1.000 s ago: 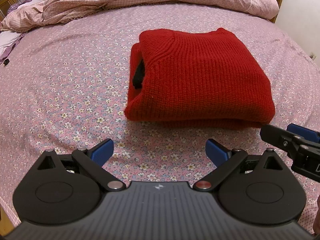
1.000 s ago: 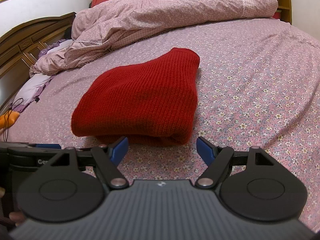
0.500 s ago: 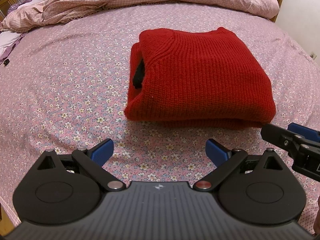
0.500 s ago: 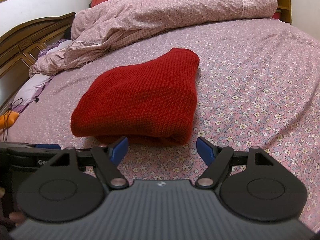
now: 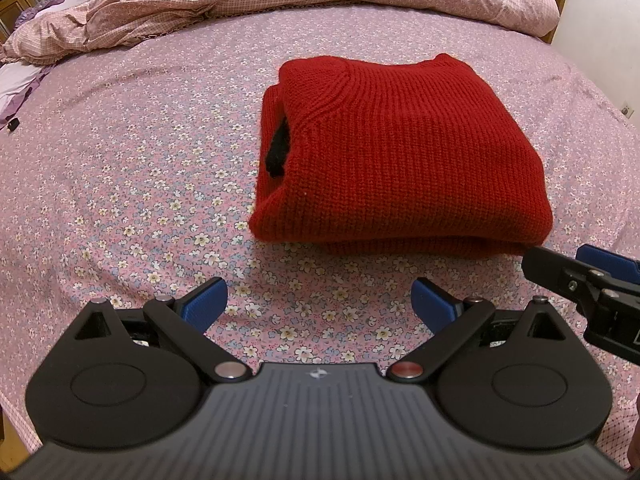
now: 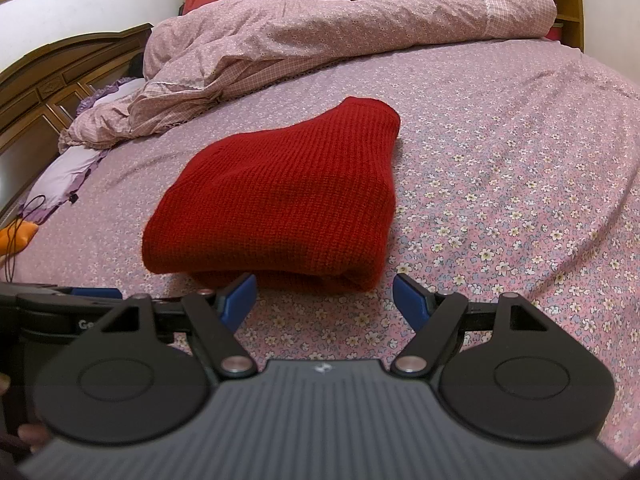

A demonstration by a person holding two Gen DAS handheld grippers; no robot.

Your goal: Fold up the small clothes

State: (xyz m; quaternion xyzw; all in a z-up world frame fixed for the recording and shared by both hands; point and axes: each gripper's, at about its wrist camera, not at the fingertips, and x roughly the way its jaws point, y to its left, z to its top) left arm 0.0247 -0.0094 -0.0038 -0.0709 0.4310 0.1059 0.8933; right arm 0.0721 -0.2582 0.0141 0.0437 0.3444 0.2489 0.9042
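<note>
Left wrist view: the left gripper [image 5: 319, 303] is seen from behind, its two blue fingers [image 5: 204, 304] spread wide apart with nothing between them, poised over bare bedsheet [image 5: 132, 168]. Just ahead of the fingertips, without touching them, lies the red sweater [image 5: 404, 152], folded into a thick, roughly square bundle with its ribbed collar turned toward the left of the frame and a dark opening showing between the layers on that side. At the right edge the right gripper [image 5: 592, 272] enters the frame, one black arm and one blue pad visible, close to the near right corner of the sweater. Right wrist view: the right gripper [image 6: 325, 295] likewise stands with its fingers [image 6: 410, 300] well apart and empty; the near folded edge of the sweater [image 6: 280, 204] sits just beyond them, the left pad close to that edge, though contact cannot be judged. Part of the left gripper [image 6: 68, 304] appears at the lower left. The sweater rests near the middle of the flowered pink sheet [image 6: 500, 184]; behind it a crumpled quilt [image 6: 320, 36] of matching pink is heaped along the far side. A wooden headboard [image 6: 60, 76] closes the left of this view, and a pale purple pillow [image 6: 64, 172] lies beside it.
</note>
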